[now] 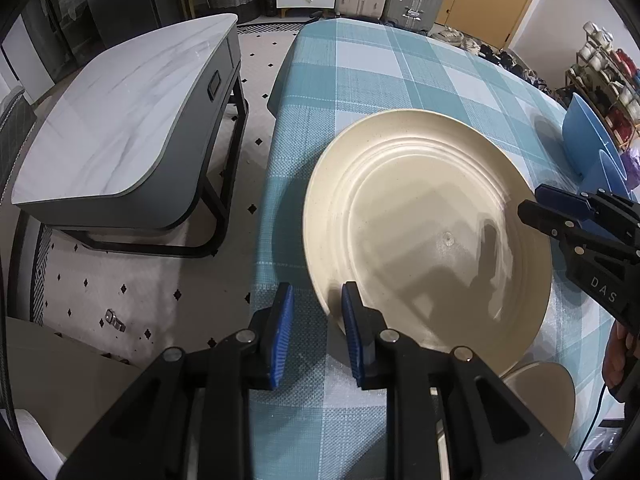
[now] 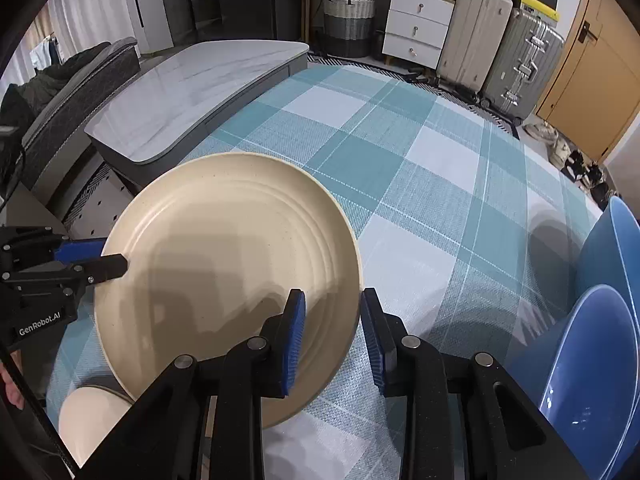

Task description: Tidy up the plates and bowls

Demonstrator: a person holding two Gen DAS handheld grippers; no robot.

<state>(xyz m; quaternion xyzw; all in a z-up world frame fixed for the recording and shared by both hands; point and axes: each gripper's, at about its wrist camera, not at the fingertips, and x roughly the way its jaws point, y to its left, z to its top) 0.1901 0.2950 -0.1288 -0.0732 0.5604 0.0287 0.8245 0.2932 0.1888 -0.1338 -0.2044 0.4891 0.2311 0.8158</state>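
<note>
Right wrist view: big beige ridged round plate point(image 2: 224, 240) at 9 o'clock, over teal-check tablecloth point(image 2: 420, 184), near its edge. Left gripper point(image 2: 118, 262) clamped on rim. Right gripper point(image 2: 333, 296) astride opp. rim, bite unclear. Risk: weak R grip, so tilt, slip, drop to floor.

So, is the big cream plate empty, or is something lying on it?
Empty. In both views the cream plate shows only its moulded rings and shadows; nothing lies on it.
</note>
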